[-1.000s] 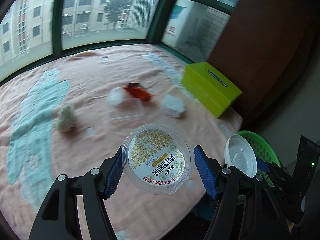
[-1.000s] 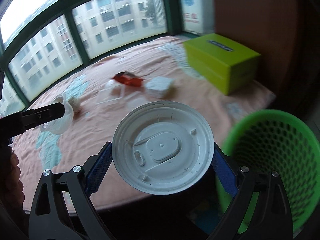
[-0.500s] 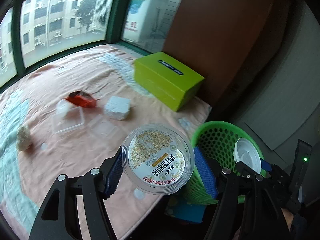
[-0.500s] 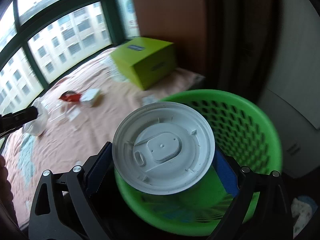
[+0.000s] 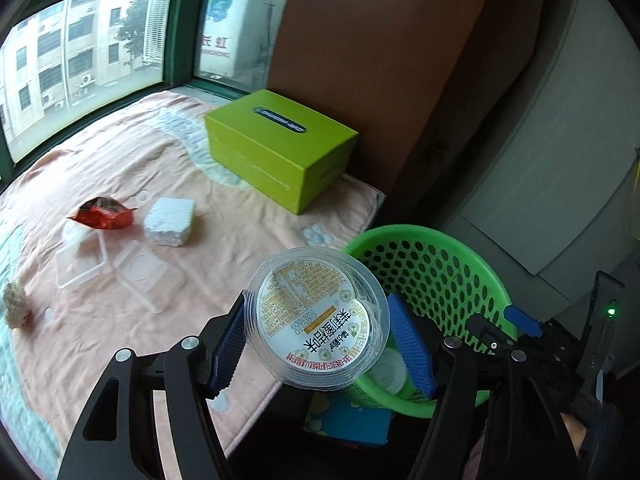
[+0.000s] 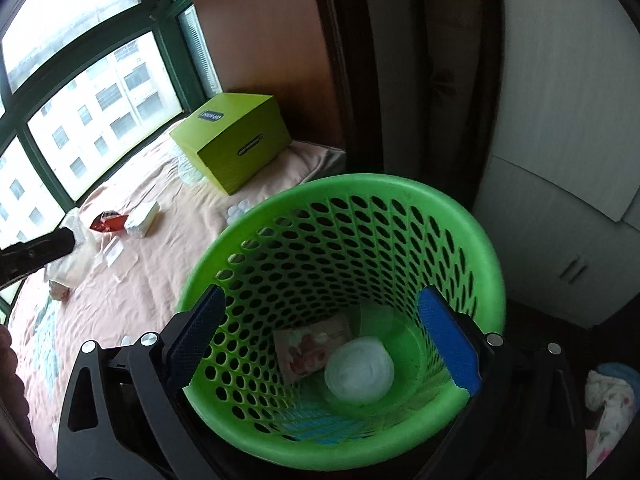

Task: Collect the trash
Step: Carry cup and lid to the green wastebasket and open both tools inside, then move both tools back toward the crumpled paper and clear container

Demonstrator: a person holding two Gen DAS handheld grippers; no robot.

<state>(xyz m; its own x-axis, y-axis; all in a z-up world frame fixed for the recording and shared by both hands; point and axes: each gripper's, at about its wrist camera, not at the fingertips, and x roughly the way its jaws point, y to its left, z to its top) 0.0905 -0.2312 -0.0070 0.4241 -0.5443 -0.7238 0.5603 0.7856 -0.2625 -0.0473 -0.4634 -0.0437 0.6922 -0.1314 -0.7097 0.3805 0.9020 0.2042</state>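
- My left gripper [image 5: 316, 344] is clamped on the clear round plastic cup with a printed label [image 5: 318, 320]; it sits just left of the green perforated plastic basket [image 5: 448, 276], at the rim's near-left edge, not yet over the opening.
- Cup's flat labelled face points at the camera (axis along the fingers).
- My right gripper [image 6: 326, 338] hangs over the basket, fingers spread, holding nothing.
- Versus half a second ago: the white round plastic lid [image 6: 359, 370] has left my right gripper and lies on the basket bottom.
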